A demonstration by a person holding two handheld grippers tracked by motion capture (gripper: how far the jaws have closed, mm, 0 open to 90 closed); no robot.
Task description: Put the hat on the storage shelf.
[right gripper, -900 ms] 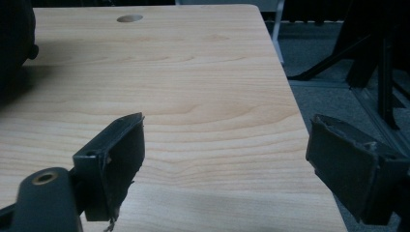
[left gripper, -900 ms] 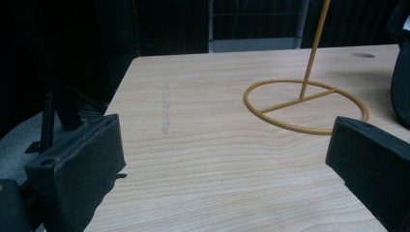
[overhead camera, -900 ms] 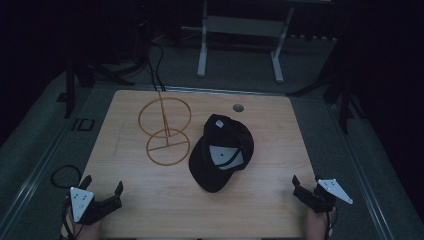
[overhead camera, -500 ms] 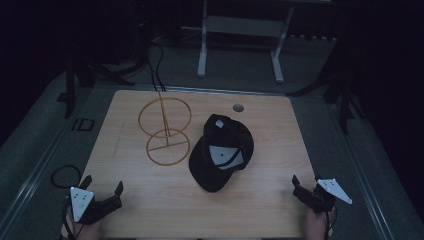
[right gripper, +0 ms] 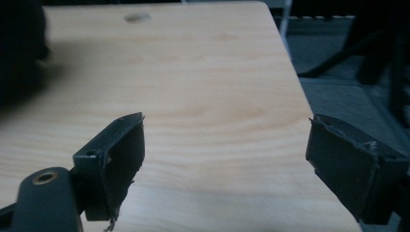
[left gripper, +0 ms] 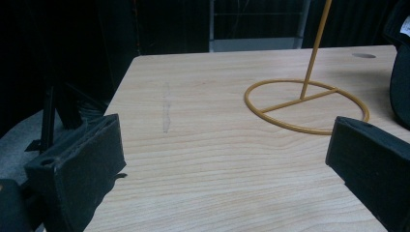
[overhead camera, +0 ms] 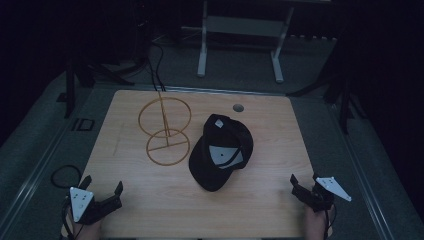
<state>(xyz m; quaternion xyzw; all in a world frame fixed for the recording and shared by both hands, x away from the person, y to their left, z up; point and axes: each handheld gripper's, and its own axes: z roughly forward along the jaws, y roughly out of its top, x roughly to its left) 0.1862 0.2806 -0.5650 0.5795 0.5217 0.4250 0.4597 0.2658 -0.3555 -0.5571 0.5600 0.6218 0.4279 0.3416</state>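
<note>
A black cap (overhead camera: 222, 152) lies upside down near the middle of the wooden table (overhead camera: 150, 200), its light inner label facing up. To its left stands a yellow wire stand (overhead camera: 165, 131) with a round base (left gripper: 306, 106) and an upper ring on a thin post. My left gripper (overhead camera: 102, 186) rests at the table's near left corner, open and holding nothing. At the near right edge my right gripper (overhead camera: 306, 180) is open too, with bare wood between its jaws. The cap's dark edge (left gripper: 400, 77) shows at the right of the left gripper view.
A small round grommet hole (overhead camera: 238, 107) sits near the table's far edge. A metal frame (overhead camera: 240, 40) stands on the floor behind the table. Dark stands and cables flank both sides. A cable loop (overhead camera: 65, 176) lies left of the table.
</note>
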